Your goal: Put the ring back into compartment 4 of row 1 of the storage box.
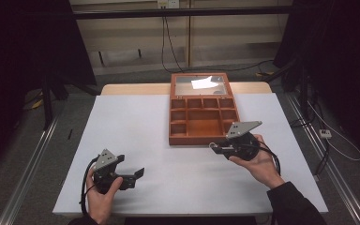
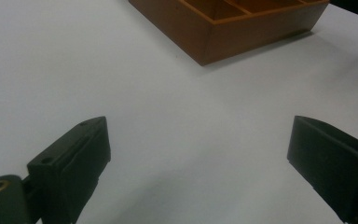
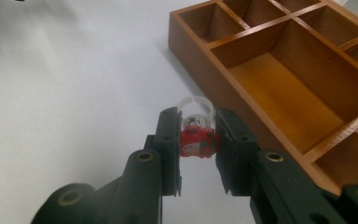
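A: Start from the high view. What can you make out?

B: A white table (image 1: 168,140) with a wooden compartment box (image 1: 202,121) at its far middle, its glass lid (image 1: 200,85) laid open behind it. The left gripper (image 1: 136,174) sits near the front left corner, held in the left hand (image 1: 101,197), which comes up from the bottom edge with its forearm cut off. It points to the right and its jaws stand apart.

A: And the other one?

B: The right gripper (image 1: 214,147) is held just off the box's near right corner, cupped from below by the right hand (image 1: 258,164), dark sleeve (image 1: 293,206) behind it. It points left. Something tiny is at its tip, too small to read here.

A: The left gripper view?

B: Two black jaws wide apart with bare table (image 2: 168,116) between them, nothing held. A corner of the box (image 2: 242,32) is cut off by the top edge.

A: The right gripper view?

B: The right gripper (image 3: 198,140) has its jaws closed on a small ring (image 3: 196,137): a red piece with markings I cannot read, pinched between the pads, and a clear band arching above it. It is held above the table just beside the box's (image 3: 270,88) outer wall, outside the compartments. The far cells are cropped by the frame.
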Demonstrator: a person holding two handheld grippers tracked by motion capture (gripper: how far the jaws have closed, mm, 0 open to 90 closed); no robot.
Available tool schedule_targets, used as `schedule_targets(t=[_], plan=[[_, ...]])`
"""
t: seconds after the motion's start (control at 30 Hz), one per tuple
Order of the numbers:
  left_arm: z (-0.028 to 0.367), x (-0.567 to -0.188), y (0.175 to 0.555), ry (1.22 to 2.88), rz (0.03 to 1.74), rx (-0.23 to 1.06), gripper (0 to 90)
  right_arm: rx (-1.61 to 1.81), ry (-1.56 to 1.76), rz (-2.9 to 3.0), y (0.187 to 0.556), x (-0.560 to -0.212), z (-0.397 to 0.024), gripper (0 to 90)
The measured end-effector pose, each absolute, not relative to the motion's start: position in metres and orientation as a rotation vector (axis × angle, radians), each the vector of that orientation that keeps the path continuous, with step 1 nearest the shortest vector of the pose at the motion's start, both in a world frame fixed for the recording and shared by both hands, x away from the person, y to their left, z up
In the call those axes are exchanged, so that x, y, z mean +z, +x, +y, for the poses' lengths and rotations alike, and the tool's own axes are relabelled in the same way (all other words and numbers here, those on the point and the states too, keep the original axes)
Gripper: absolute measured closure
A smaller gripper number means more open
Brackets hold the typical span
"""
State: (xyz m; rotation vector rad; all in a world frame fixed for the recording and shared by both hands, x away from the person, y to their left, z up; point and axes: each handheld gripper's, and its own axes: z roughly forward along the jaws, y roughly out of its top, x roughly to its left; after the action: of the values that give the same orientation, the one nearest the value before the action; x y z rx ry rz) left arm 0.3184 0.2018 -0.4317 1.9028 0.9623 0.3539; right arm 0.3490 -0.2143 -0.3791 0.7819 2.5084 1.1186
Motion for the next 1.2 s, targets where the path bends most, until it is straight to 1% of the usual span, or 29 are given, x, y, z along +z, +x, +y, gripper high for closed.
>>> schedule_targets(t=[0.7,1.2], plan=[[0.202,-0.432,0.319,1.904,0.963,0.353,5.7,1.109,0.799,2.444,0.368,-0.357,-0.225,71.9],[0.202,-0.432,0.319,1.901,0.968,0.354,5.7,1.108,0.804,2.415,0.379,-0.348,-0.23,71.9]])
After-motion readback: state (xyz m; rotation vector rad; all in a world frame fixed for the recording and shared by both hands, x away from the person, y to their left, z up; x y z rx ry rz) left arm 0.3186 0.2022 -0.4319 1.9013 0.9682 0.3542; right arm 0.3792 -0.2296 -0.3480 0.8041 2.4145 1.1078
